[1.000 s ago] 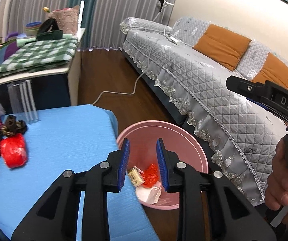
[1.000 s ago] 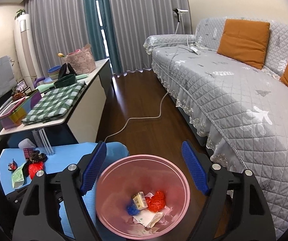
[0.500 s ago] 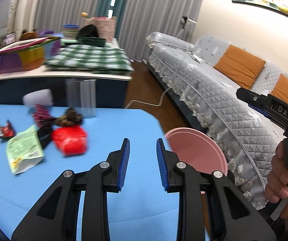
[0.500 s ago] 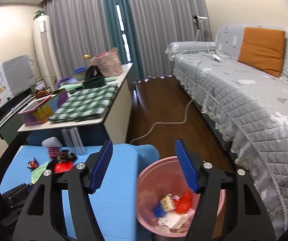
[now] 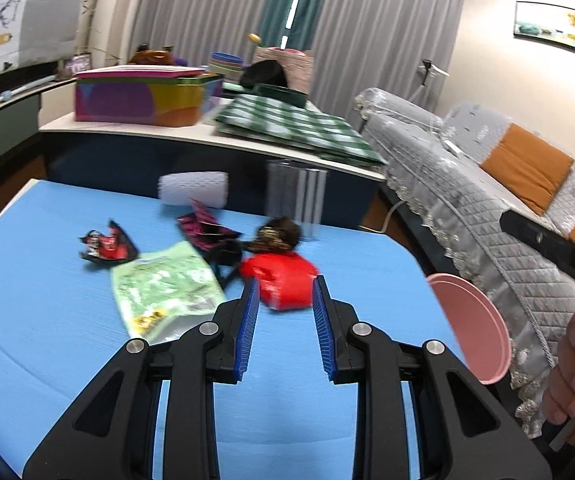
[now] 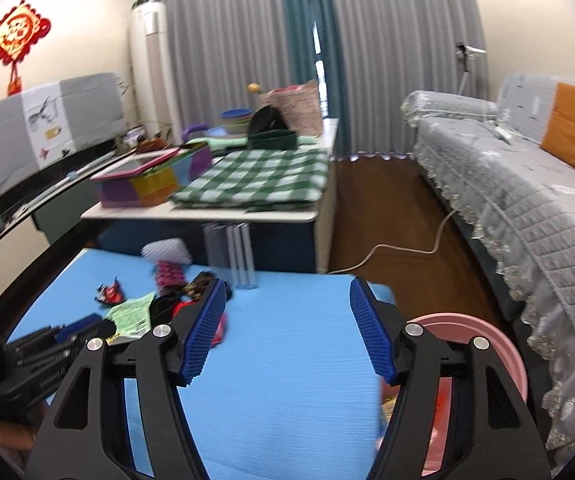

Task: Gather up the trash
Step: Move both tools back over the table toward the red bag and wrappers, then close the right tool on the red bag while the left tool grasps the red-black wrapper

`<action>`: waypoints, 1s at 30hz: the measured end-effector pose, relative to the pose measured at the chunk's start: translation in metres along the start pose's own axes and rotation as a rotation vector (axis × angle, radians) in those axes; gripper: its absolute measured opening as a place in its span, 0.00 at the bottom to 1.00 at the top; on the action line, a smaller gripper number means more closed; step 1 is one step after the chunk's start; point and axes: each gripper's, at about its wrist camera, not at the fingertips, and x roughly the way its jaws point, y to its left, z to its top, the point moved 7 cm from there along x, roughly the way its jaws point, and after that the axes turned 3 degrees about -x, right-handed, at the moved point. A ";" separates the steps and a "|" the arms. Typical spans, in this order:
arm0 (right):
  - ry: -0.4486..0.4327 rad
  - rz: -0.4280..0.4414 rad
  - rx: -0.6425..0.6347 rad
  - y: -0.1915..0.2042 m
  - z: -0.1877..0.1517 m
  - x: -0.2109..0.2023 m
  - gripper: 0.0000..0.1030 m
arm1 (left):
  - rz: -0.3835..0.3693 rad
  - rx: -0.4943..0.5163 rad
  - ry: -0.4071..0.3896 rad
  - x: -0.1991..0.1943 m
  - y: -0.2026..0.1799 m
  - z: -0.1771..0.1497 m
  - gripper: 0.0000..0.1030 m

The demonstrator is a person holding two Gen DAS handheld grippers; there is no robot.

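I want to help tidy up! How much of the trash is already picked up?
Some is done: the pink bin already has scraps inside. Right now both grippers are empty; the left gripper points at the red wrapper. Left on the blue table: that wrapper, the green packet, the small red-black wrapper and the dark ones.

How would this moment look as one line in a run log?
left gripper: open, empty | right gripper: open, empty | red wrapper: on table | pink bin: beside table
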 end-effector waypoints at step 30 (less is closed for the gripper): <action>0.260 0.149 -0.064 0.095 -0.061 0.168 0.89 | 0.228 -0.181 0.016 0.060 0.171 0.028 0.47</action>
